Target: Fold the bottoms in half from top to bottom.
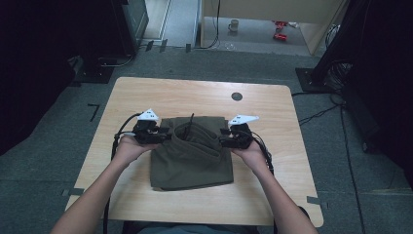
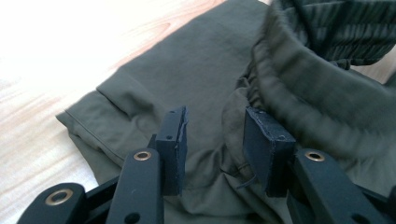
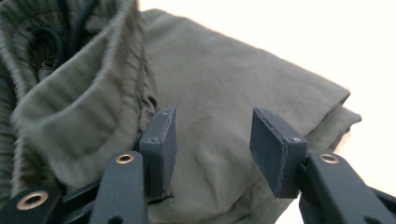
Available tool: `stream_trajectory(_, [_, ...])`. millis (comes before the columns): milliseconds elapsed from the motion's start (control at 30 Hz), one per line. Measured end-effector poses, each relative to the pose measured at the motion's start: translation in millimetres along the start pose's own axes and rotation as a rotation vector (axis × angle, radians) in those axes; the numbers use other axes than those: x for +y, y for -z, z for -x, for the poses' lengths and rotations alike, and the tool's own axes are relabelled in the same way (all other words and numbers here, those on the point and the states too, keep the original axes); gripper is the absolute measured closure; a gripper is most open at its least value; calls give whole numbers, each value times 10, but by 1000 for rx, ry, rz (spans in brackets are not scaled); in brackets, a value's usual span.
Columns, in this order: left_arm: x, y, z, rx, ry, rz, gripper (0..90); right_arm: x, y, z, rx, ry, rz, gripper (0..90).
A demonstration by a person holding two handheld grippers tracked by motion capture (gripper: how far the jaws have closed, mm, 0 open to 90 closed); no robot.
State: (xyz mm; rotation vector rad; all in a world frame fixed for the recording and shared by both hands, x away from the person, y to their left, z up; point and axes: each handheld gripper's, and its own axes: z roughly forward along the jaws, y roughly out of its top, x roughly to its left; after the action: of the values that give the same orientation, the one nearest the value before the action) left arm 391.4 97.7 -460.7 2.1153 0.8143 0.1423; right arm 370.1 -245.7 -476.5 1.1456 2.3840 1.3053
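A light wooden table stands on a grey floor, and a pair of dark green shorts lies folded in the middle of it, with the stretchy waistband puffed open on top. The left gripper and the right gripper sit at the two sides of the waistband, both with jaws partly open and nothing pinched between them. The folding looks nearly done, but I think the waistband needs pressing flat.

Black left gripper, right gripper: white three-cornered top plates, brass rivets, trailing black cables; forearms unsleeved.
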Motion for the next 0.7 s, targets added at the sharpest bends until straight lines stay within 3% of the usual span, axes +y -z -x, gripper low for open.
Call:
stream_trajectory(200, [-77, 53, 90, -11, -10, -10, 594, -30, 66, -54, 21, 5, 33, 497])
stream_trajectory(367, [-179, 74, 188, -8, -36, -38, 588, -99, 77, -162, 33, 33, 0, 496])
stream_trajectory(567, [-223, 140, 281, -9, -42, -32, 589, -155, 111, -260, 47, 40, -4, 501])
stream_trajectory(633, [-230, 169, 313, -3, -45, -27, 600, -157, 125, -291, 49, 38, -11, 511])
stream_trajectory(700, [-238, 194, 343, 21, -73, -22, 610, -173, 129, -320, 32, 56, -4, 546])
